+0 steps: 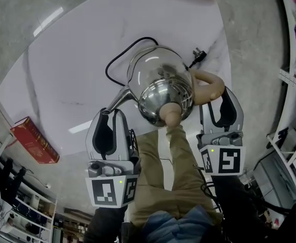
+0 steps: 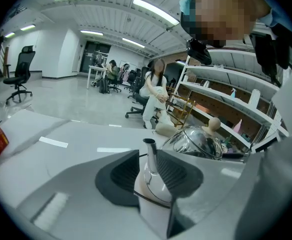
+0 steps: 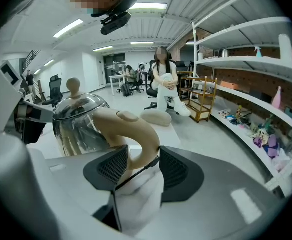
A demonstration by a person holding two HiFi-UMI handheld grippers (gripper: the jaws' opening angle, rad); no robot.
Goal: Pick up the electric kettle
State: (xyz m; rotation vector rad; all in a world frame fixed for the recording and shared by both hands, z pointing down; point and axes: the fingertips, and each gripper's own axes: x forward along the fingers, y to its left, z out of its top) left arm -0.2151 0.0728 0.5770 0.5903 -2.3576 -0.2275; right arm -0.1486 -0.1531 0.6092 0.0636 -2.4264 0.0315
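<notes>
Close up, the left gripper (image 2: pixel 150 170) has its two ribbed black pads standing apart, with the thin metal gooseneck spout (image 2: pixel 150 151) upright between them, close against the pad on the frame's right; whether it touches is hard to tell. The right gripper (image 3: pixel 138 166) also has its jaws spread wide, and the smooth, curved beige handle (image 3: pixel 133 129) passes between the pads without being squeezed.

Both parts belong to the electric kettle (image 1: pixel 160 87), a rounded body of clear glass and shiny chrome at the centre of the head view, topped by a small rounded wood-coloured knob (image 3: pixel 74 85). Its base is hidden under the dome. It stands on a white table (image 1: pixel 87 59) with faint grey veining. A black cord (image 1: pixel 118 59) loops behind it toward the upper left, and a black plug (image 1: pixel 197 53) lies at the upper right. A red box (image 1: pixel 34 140) sits at the table's left edge.
</notes>
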